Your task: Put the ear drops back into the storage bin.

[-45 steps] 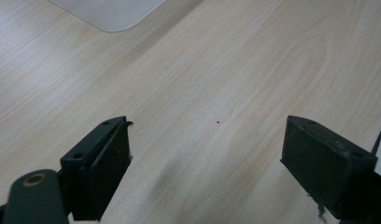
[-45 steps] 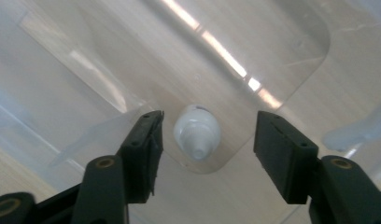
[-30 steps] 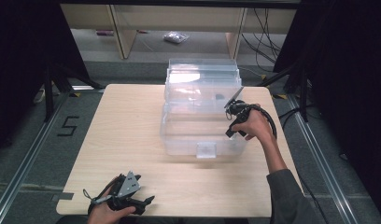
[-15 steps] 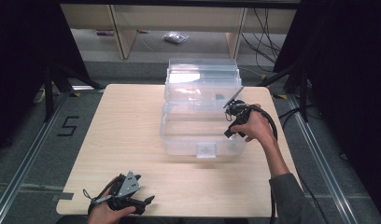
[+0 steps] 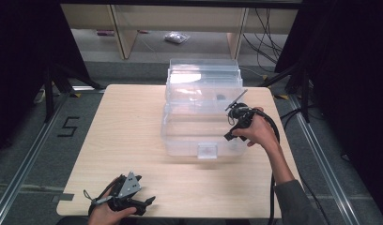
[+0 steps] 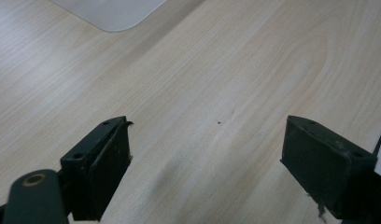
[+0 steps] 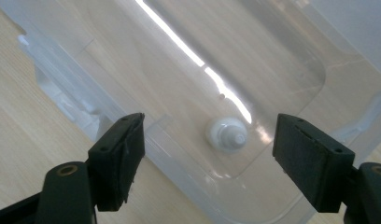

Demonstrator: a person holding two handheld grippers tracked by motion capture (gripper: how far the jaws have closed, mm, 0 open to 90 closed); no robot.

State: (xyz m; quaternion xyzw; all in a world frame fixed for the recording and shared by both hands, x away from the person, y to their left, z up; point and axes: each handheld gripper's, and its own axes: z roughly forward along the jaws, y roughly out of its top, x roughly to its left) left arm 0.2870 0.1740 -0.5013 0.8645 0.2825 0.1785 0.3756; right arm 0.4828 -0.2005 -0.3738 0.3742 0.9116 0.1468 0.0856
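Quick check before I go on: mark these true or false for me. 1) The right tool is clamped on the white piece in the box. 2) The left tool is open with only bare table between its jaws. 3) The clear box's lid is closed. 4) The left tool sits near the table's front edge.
1) False. The right tool has just been opening; its jaws stand apart above the white piece, not pressing it.
2) True. The left tool is open over the table.
3) False. The clear box is open, its lid raised behind it.
4) True.
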